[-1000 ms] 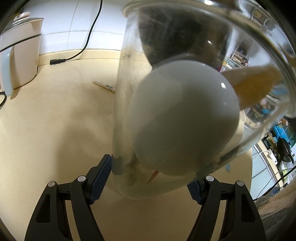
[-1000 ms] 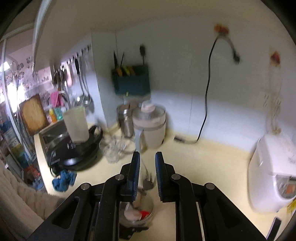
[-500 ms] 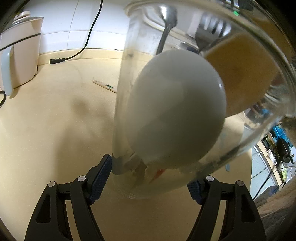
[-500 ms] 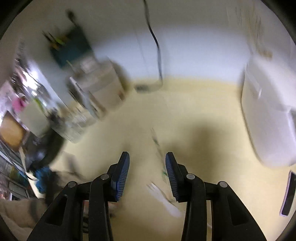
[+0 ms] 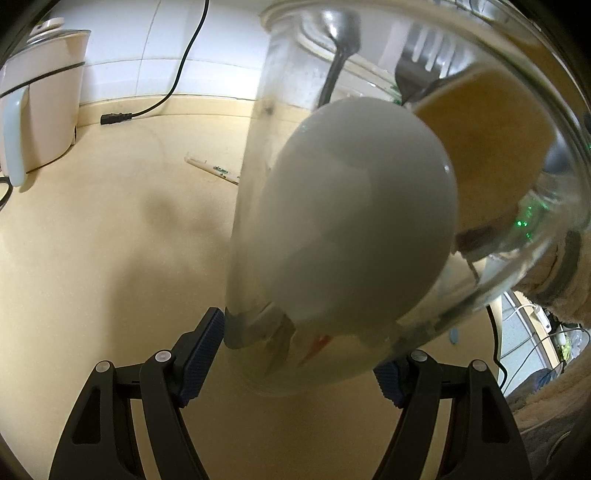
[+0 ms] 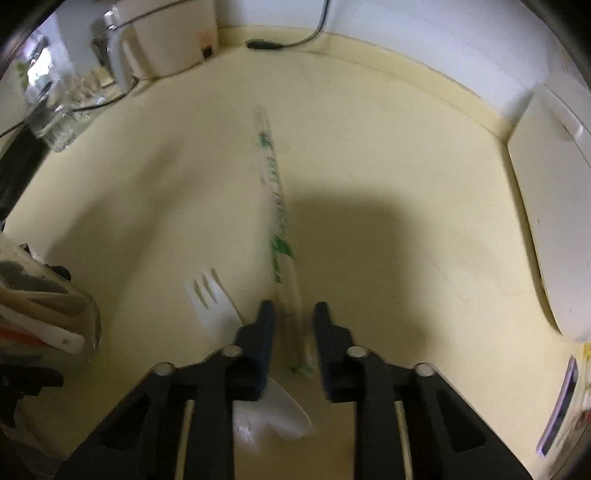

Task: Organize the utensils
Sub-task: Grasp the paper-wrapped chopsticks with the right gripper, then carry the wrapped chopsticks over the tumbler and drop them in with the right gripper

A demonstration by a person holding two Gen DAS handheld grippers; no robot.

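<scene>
Down on the cream counter (image 6: 388, 155), the right claw (image 6: 294, 321) is closing, its jaws either side of the near end of a pair of wrapped chopsticks (image 6: 277, 206) that lies lengthwise away from it; the frame is too blurred to tell whether the pads press on the wrapper. A white plastic fork (image 6: 212, 299) lies just left of the chopsticks, its handle passing under the left finger. The left claw (image 5: 297, 349) is clamped on the base of a clear glass jar (image 5: 255, 184), which holds a white spoon (image 5: 358, 218), a wooden spoon (image 5: 487, 147), a metal spoon (image 5: 341, 29) and a metal fork (image 5: 419, 66).
</scene>
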